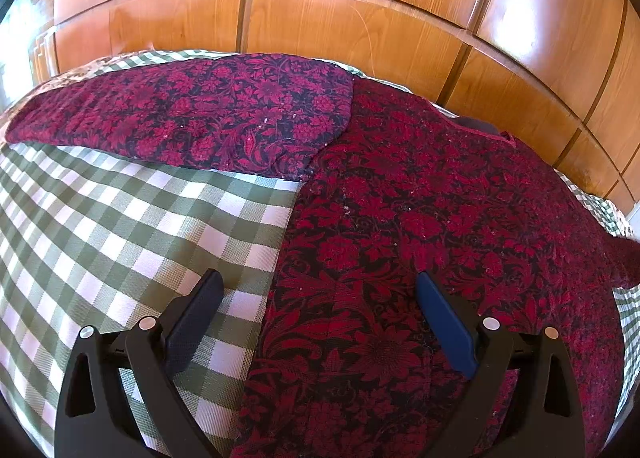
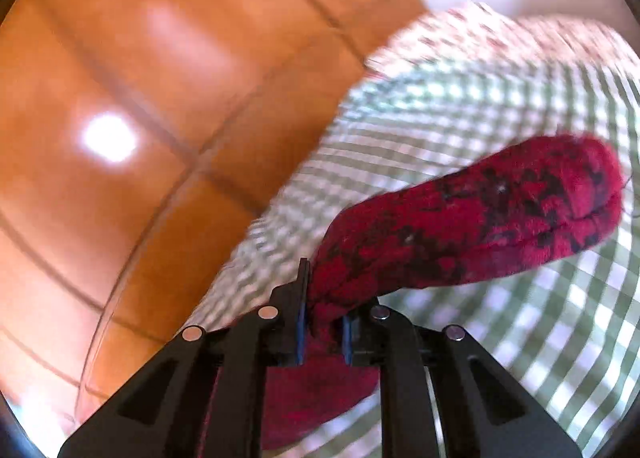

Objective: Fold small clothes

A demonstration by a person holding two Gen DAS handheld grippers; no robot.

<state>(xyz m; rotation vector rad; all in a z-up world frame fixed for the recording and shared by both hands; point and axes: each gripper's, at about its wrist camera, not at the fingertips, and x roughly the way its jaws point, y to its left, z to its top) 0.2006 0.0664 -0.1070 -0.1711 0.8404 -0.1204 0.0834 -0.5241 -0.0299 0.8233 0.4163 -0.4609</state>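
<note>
Right tool (image 2: 322, 332) clenched on a red sleeve (image 2: 480, 214) at lower centre, left tool (image 1: 320, 326) released above the unfolded garment (image 1: 420, 226); folding barely begun.

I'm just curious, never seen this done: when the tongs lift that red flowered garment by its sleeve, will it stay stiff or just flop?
Probably flop: the sleeve bunches into a soft roll where the right tongs pinch it. The red flowered garment lies flat against the checked cloth, so it likely drapes. Its fuzzy knit seems unlikely to slip.
</note>
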